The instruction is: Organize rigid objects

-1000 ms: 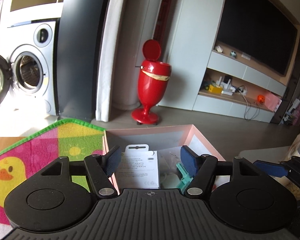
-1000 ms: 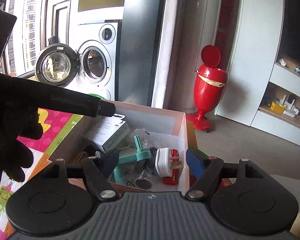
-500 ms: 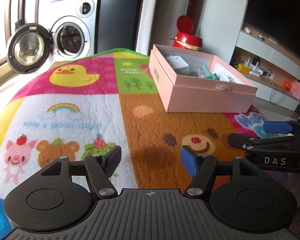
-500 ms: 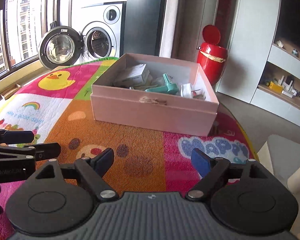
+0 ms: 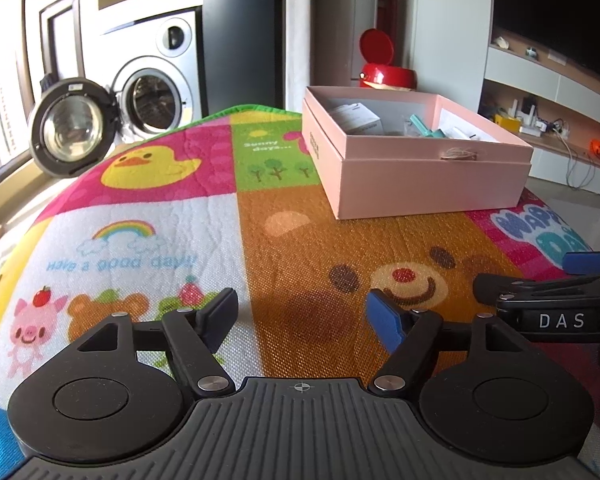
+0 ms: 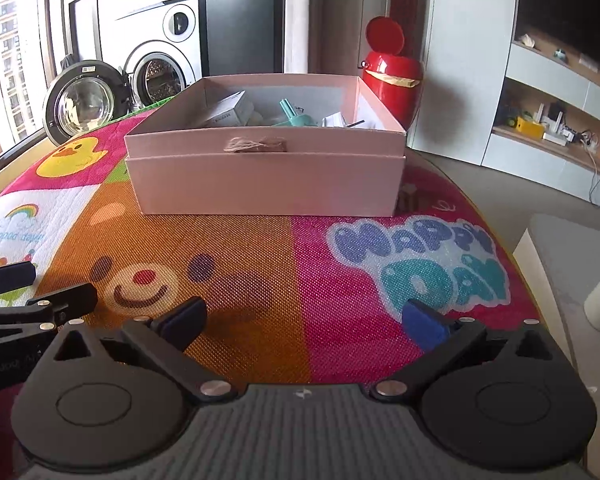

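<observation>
Surface: a colourful woven-textured play mat printed with a duck, a rainbow, a bear face and "HAPPY DAY" lettering covered the raised surface; whether a counter lay under it cannot be told.
Room: a silver front-loading washing machine stood at 10 o'clock in the left wrist view, its round glass door swung open; a glossy red pedal bin with raised lid stood at 1 o'clock in the right wrist view, behind the box; white wall shelving with small clutter and cables filled the 2 o'clock side.
Box: a pale pink rectangular cardboard box sat on the mat at 12 o'clock in the right wrist view, matte, with a stepped rim and a small twine tag on its near wall.
Contents: a white carton, a teal plastic piece and a white plug-like item lay inside, partly hidden by the wall.
Left gripper: fingers spread wide, blue pads, nothing between them, low over the bear print, well apart from the box.
Right gripper: also spread wide and holding nothing, over the orange and pink panels, the box straight ahead.
</observation>
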Motion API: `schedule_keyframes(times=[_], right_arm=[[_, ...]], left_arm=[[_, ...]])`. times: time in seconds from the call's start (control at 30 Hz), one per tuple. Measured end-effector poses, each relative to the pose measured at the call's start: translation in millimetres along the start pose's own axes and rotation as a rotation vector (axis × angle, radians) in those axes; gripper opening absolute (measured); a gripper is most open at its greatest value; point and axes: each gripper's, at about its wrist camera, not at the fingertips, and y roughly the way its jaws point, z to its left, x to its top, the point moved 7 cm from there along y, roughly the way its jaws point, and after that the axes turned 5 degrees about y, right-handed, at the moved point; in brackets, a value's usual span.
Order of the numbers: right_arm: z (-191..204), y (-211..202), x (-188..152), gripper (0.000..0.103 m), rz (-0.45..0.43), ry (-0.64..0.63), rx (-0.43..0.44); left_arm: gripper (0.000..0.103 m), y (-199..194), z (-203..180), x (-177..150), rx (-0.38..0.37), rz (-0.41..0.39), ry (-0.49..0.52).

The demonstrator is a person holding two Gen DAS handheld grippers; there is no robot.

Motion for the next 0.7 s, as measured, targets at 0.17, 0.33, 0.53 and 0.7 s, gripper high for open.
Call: schedule_keyframes(times=[0.17, 0.33, 0.53, 0.7], right_arm=[[3.4, -1.5, 0.8, 0.103, -0.022, -0.025, -0.011], [0.7, 1.2, 2.2, 0.103, -0.022, -0.002, 0.004], [0.9, 1.9, 1.8, 0.103, -0.027, 0.002, 0.008], [0.9, 2.2, 1.7, 0.103, -0.027, 0.004, 0.009]], left_arm=[[0.079, 3.3, -1.5, 2.0, 0.013, 0.000, -0.006], [0.079, 3.0, -1.9, 1.8, 0.015, -0.001, -0.003], [0.080, 2.9, -1.8, 1.9, 0.016, 0.000, -0.002], [0.080, 3.2, -1.6, 2.0, 0.015, -0.001, -0.007]])
